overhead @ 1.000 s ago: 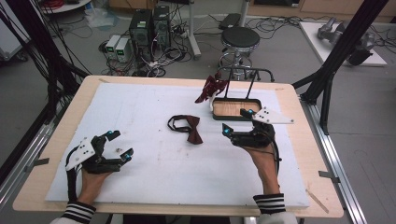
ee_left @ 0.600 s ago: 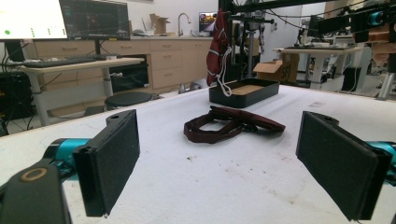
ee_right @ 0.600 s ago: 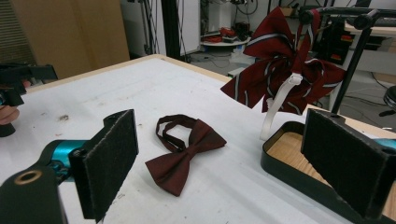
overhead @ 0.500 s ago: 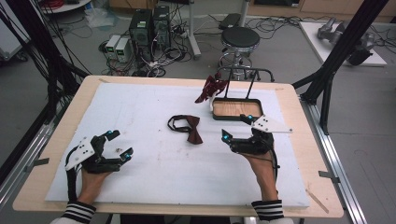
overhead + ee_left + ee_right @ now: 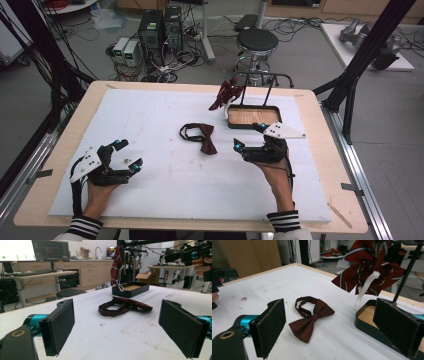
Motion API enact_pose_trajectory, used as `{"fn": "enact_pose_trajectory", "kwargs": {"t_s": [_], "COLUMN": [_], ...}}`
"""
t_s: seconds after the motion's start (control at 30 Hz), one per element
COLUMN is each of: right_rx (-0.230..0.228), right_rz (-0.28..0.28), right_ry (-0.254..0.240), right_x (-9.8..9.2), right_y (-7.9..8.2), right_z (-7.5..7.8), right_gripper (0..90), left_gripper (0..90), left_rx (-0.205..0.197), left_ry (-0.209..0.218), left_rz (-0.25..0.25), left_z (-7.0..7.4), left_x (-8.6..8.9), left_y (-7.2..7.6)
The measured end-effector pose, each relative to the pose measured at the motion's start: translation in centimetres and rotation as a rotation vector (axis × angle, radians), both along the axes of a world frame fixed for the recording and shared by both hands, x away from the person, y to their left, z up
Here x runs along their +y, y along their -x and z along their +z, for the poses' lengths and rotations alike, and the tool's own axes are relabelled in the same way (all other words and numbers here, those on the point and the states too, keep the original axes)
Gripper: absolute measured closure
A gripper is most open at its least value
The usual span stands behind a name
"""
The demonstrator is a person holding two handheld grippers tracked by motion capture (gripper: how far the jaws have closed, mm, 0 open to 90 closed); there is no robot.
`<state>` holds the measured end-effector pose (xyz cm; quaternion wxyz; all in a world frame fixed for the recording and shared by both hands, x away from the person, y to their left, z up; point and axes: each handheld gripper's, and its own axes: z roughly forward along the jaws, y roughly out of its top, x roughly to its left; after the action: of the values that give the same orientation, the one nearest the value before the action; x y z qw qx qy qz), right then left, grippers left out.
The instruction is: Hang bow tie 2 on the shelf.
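We work on a white foam mat that covers most of a pale wooden tabletop, leaving a bare wood border on every side, widest along the right and the near edge. The dark maroon fabric bow tie with its looped neck strap lies flat near the middle of the mat, with open mat on all sides of it. Behind it and to the right, near the far edge, stands a black-rimmed tray with a wooden floor, and from the black metal rack over it hangs a red striped fabric bow tie on a white strap, clear of the mat. Our left gripper hovers over the near left part of the mat, well apart from the maroon bow tie, with a wide stretch of bare mat between them; in the left gripper view its two black padded jaws stand far apart, released, holding nothing and touching nothing, and the bow tie lies ahead between them. Our right gripper sits just in front of the tray's near rim and near the bow tie's right side; in the right gripper view its jaws are likewise spread wide and empty, the bow tie lying just ahead of the left pad and the tray beside the right one.
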<state>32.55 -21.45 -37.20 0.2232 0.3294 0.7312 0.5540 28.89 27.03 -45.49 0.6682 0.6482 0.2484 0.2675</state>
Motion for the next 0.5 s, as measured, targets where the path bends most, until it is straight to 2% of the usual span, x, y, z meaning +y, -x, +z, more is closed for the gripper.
{"fn": "enact_pose_trajectory", "kwargs": {"t_s": [0.1,0.27,0.5], "right_rx": [0.022,0.042,0.101], "right_rz": [-0.004,0.005,0.013], "right_ry": [0.008,0.051,0.097], "right_x": [0.6,2.2,4.7], "right_y": [-0.3,-0.9,-1.9], "right_z": [-0.1,0.0,-0.3], "right_gripper": [10.3,10.4,10.5], "left_gripper": [14.0,14.0,14.0], "left_rx": [-0.001,-0.002,-0.002], "left_ry": [-0.001,-0.001,-0.002], "left_rz": [0.0,0.002,0.0], "left_z": [0.0,0.0,0.0], "left_x": [0.0,0.0,0.0], "left_y": [0.0,0.0,0.0]}}
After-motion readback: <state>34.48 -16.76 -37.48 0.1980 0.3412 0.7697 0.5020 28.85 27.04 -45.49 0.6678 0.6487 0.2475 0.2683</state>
